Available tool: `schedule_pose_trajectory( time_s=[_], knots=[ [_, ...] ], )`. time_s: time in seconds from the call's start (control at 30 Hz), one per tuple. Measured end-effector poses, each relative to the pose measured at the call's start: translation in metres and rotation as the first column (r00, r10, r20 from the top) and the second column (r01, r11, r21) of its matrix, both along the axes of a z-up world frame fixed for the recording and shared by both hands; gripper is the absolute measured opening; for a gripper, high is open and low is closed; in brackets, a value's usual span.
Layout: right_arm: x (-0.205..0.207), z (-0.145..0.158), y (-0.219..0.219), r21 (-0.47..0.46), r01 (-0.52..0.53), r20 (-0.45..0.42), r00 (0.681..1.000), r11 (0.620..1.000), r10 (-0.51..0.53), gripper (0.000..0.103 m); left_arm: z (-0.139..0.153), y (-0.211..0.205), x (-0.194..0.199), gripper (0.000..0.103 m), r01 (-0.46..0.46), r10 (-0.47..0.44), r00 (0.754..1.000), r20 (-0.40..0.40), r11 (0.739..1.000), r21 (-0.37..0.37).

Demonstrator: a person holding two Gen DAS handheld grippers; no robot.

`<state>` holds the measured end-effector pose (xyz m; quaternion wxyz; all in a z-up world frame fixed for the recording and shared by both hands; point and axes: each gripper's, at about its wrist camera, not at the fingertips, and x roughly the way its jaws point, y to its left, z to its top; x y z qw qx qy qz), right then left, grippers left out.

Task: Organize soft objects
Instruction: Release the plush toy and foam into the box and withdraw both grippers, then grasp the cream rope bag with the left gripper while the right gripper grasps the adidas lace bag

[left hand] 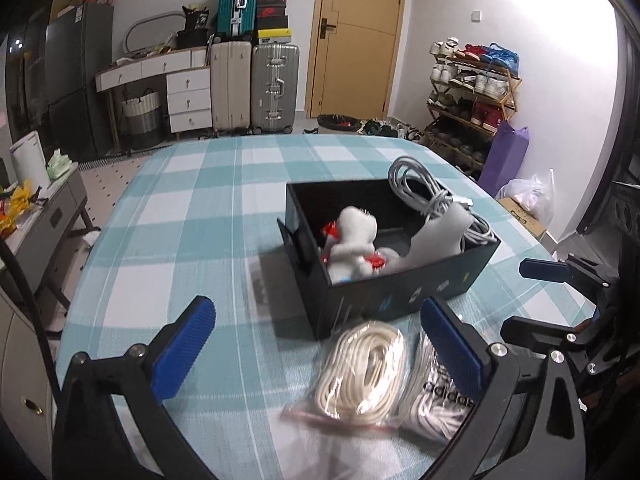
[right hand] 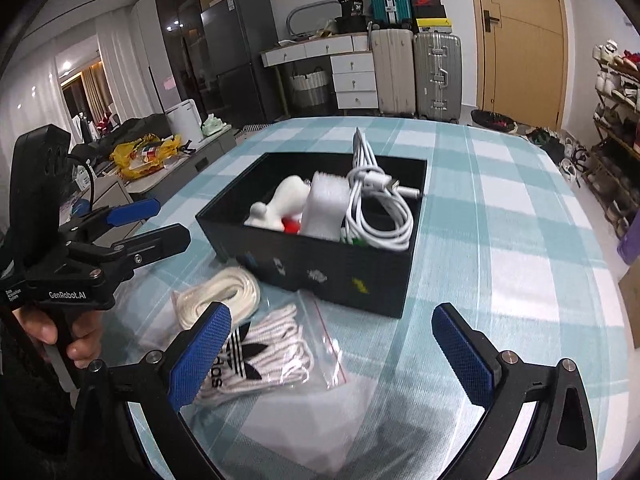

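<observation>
A black box (left hand: 400, 300) (right hand: 320, 268) stands on the checked tablecloth. Inside it are a white plush toy (left hand: 356, 240) (right hand: 280, 204), a white foam piece (left hand: 440, 236) (right hand: 326, 208) and a coiled white cable (left hand: 424, 192) (right hand: 376, 216). In front of the box lie a clear bag of cream cord (left hand: 360, 372) (right hand: 220, 296) and a bag of white laces with an Adidas logo (left hand: 436, 400) (right hand: 272, 352). My left gripper (left hand: 316, 348) (right hand: 156, 220) is open and empty above the bags. My right gripper (right hand: 332, 356) (left hand: 524, 300) is open and empty just right of them.
The table (left hand: 200, 200) (right hand: 500, 220) has a teal and white checked cloth. Behind it stand suitcases (left hand: 256, 84), white drawers (left hand: 188, 96), a door (left hand: 356, 40) and a shoe rack (left hand: 472, 92). A low grey side table (left hand: 52, 208) with clutter is at the left.
</observation>
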<state>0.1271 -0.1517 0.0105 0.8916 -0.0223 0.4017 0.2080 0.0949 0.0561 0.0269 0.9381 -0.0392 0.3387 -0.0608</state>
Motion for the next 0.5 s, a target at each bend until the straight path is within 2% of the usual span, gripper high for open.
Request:
schedule_pose_trajectory(
  time_s=[0.5],
  knots=[
    [-0.009, -0.008, -0.005, 0.014, 0.011, -0.029, 1.0, 1.0, -0.011, 0.102, -0.028, -0.016, -0.01, 0.103, 0.032, -0.025, 0.997, -0.069, 0.994, 0.102]
  ],
)
